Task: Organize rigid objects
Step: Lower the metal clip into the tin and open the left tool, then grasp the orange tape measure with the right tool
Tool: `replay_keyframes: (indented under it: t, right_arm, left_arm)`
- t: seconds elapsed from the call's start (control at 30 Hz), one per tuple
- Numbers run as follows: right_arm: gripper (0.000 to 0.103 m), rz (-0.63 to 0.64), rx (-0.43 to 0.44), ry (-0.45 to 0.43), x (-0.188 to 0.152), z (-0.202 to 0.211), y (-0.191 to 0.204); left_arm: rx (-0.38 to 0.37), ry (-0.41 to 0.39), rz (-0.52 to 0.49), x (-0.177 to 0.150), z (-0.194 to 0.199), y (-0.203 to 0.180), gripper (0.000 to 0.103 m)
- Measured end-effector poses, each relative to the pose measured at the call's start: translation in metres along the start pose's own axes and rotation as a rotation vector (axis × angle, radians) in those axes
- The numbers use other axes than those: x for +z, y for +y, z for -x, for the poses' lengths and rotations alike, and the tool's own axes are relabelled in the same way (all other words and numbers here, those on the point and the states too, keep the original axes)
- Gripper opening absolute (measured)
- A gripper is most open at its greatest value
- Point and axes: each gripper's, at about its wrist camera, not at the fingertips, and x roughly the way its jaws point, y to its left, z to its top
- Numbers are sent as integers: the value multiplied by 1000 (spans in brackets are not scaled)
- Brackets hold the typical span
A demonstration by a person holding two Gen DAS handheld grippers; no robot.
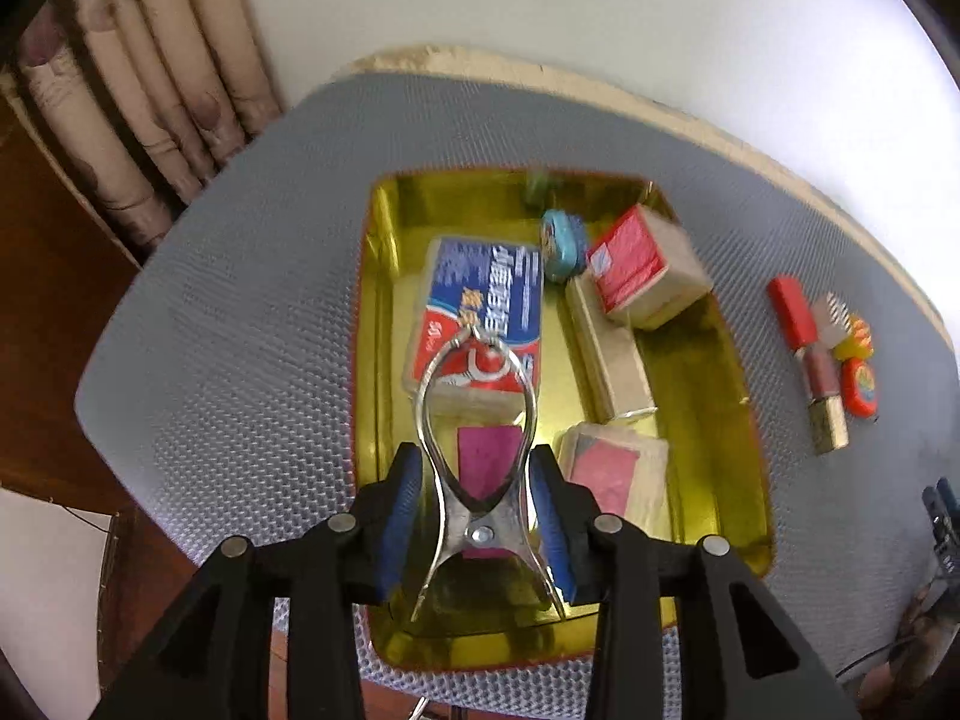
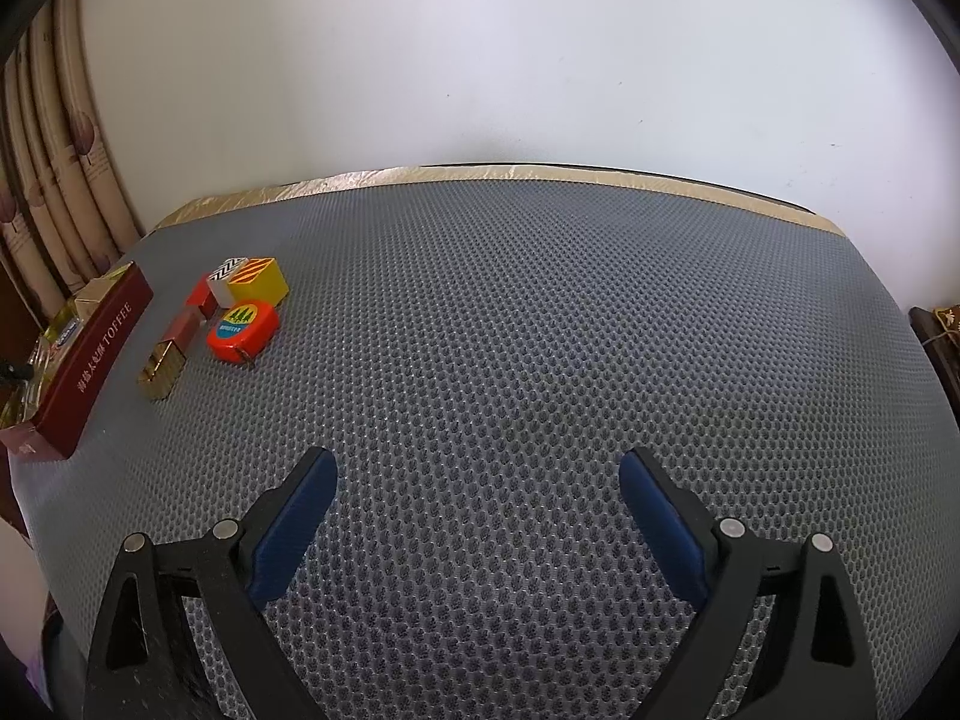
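Left wrist view: the left gripper (image 1: pixel 477 516) has a stiff, slick steel clip (image 1: pixel 477 468) between its pads over the gold tray's (image 1: pixel 741 420) near end, best held at its waist, while the right gripper (image 2: pixel 477 525) stands open and empty.

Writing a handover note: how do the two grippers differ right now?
The left gripper has its fingers close together around a metal clamp, over the gold tray; the right gripper has its fingers spread wide with nothing between them, over bare grey mat. Both have blue pads on black fingers and point downward.
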Motion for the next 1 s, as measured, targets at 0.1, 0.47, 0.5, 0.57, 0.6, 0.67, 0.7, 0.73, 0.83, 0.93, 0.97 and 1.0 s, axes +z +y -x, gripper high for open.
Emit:
replay_keyframes:
  t: [0.1,0.47,0.5,0.57,0.6,0.67,0.7,0.73,0.83,0.93,0.97,1.0]
  right_arm:
    - [94,4,-4,-5,0,0,1]
    - [93,197,202,26,20,-9,95]
    - [93,200,208,33,25,-14,102]
    - [93,175,224,43,40,-27,115]
    - [93,163,220,45,45,-31,118]
    - [93,137,187,58,59,-46,129]
    - [93,120,180,66,64,-53,132]
    - [93,97,186,74,67,-58,135]
    - [84,67,165,86,73,-69,145]
    - [78,69,100,98,74,-81,154]
    - [76,62,94,109,75,-86,155]
    - [74,53,87,118,76,-90,156]
  left_arm:
    - [-37,-108,11,-14,33,-8,38]
    - [-162,-259,-160,-112,68,-81,39]
    - [-155,-255,-176,-115,64,-86,39]
    - [-151,-244,-194,-120,58,-90,39]
    - [-161,-242,-195,-122,56,-90,39]
    - [-164,-251,-199,-125,54,-89,39]
    - [-160,-258,-202,-127,55,-90,39]
    - [-156,-263,-211,-127,54,-90,39]
    - [-157,-257,-214,-127,53,-88,39]
    - [-179,-212,-204,-124,45,-85,39]
    - [-185,-202,-201,-124,44,-85,39]
    - [-190,-190,-199,-124,42,-84,39]
